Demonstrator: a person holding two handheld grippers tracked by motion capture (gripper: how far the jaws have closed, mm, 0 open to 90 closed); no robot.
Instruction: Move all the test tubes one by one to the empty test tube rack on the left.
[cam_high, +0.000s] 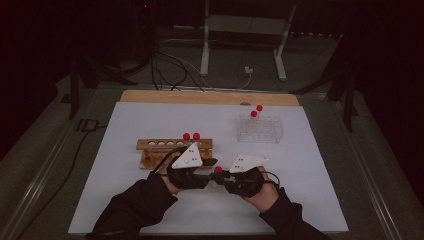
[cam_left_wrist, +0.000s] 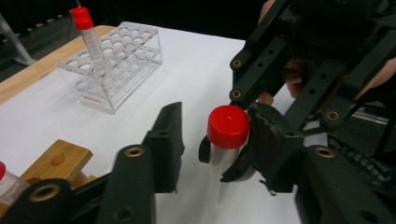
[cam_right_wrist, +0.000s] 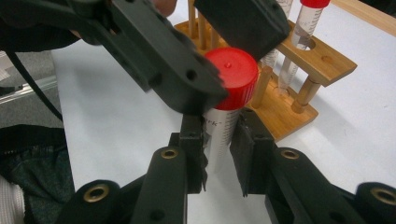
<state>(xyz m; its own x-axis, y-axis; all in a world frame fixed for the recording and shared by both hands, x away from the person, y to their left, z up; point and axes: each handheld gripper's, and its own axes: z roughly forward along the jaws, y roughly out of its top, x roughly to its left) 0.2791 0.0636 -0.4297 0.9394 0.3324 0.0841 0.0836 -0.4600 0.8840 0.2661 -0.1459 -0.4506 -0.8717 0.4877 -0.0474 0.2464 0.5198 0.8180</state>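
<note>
Right claw (cam_high: 220, 176) is gripping a clear, red-capped tube (cam_right_wrist: 224, 112) by its body, jaws pressed on either side of the printed scale, tube standing upright between them. In the high view this tube's red cap (cam_high: 218, 169) is sitting between the two hands, near the middle front of the white table (cam_high: 125, 200).

Left claw (cam_left_wrist: 212, 144) is reaching around the cap of the same tube. In the left gripper view one jaw is lying against the cap's right side while the other is standing clear of it on the left, a gap showing; the jaws are therefore apart, not clamped. In the right gripper view the left claw's jaws are coming in from above on both sides of the cap (cam_right_wrist: 231, 77); whether both are touching there is unclear.

Wooden rack (cam_high: 172, 150) is standing just behind the left hand (cam_high: 172, 177), carrying two red-capped tubes (cam_high: 191, 136) at its right end; other holes are showing open. In the right gripper view the wooden rack is lying just behind the held tube.

Clear plastic rack (cam_high: 260, 129) is standing well apart, toward the far right of the table, holding two more red-capped tubes (cam_high: 256, 111) that are leaning slightly. One of them is showing in the left gripper view, tilted in a rear corner hole.

Both forearms are wearing dark sleeves (cam_high: 135, 210), entering from the near edge.
</note>
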